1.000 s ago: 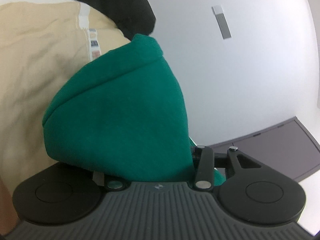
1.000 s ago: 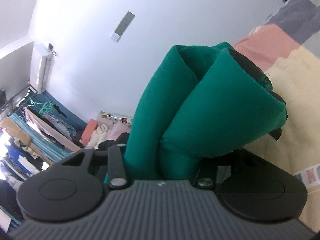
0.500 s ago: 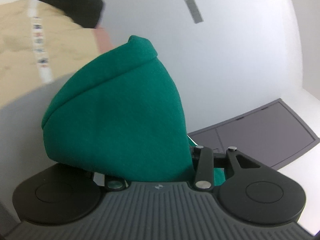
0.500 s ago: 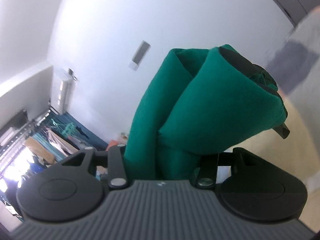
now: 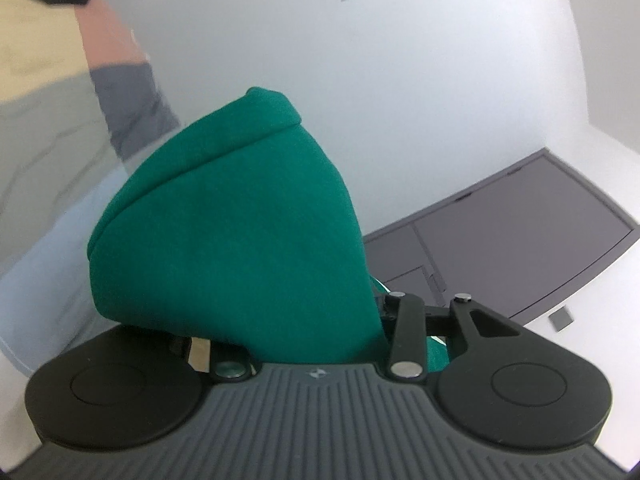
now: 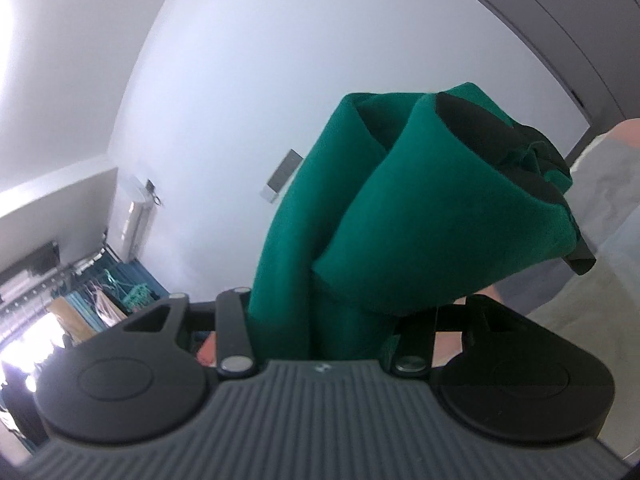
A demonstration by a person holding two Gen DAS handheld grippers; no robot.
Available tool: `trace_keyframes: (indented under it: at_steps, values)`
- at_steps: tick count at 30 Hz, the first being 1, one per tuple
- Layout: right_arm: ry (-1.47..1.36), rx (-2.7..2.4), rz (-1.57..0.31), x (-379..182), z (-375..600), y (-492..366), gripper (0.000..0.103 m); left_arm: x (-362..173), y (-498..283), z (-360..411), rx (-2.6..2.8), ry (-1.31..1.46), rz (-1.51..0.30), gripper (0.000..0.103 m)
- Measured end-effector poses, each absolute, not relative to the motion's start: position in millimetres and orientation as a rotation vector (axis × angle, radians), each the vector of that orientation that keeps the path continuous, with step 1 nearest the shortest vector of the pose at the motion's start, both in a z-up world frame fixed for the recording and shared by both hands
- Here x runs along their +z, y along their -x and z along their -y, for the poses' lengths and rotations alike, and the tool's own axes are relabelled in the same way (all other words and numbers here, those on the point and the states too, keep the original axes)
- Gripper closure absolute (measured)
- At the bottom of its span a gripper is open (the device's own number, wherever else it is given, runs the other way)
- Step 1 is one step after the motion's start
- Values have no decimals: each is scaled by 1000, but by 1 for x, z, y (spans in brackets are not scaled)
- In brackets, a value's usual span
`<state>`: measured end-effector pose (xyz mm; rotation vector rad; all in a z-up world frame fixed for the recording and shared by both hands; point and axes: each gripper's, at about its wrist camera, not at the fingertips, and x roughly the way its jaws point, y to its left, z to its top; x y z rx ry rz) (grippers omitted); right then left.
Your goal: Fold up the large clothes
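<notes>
A green garment [image 5: 232,240], thick, soft and matte like fleece, bulges up in a rounded fold right in front of the left gripper [image 5: 316,320], whose jaws are closing on the bunched cloth between them. The right gripper [image 6: 320,320] clamps another bunch of it [image 6: 400,216], rolled into two fat tubes with a black lining showing at the open end.

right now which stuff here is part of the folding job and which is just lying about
In the job:
- green garment
- left gripper, closing on it
- right gripper, gripping it

Lying about:
- grey cabinet doors
- clothes rack
- wall air conditioner
</notes>
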<state>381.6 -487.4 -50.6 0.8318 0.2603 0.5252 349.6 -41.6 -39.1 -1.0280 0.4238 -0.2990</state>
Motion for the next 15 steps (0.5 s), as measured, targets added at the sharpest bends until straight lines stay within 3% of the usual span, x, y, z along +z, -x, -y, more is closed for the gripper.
trace_keyframes:
  at_steps: [10,15]
  values:
    - [-887,466,-357,-167,515,-401,53,-148,-391,67,-286,1023,-556,60]
    - [-985,459,-365,-227,533,-379,53,-162,-381,77,-328,978,-500,59]
